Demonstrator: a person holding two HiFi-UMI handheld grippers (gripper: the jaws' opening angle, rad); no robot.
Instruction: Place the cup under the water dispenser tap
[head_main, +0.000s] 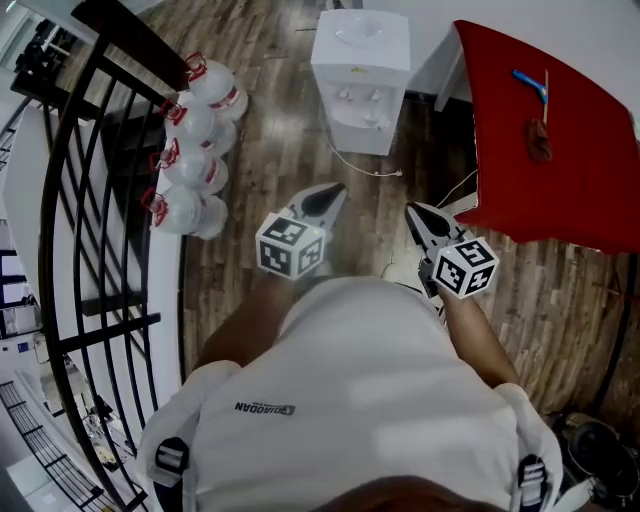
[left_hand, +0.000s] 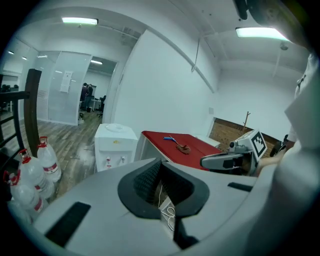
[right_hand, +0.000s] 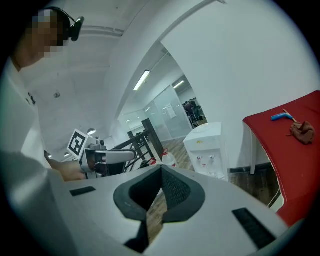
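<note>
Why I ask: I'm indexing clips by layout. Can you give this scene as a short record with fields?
water dispenser: white, on the wood floor, ahead of the person
cup: none in any view
red table: right of the dispenser; a blue item and a brown item lie on it
water bottles: clustered on the floor beside the black railing, at left
left gripper: shut, empty, held in the air
right gripper: shut, empty, held in the air

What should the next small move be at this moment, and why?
Probably step forward toward the water dispenser and the red table to look for the cup. No cup shows in any view, and the left gripper and right gripper are both shut and empty.
</note>
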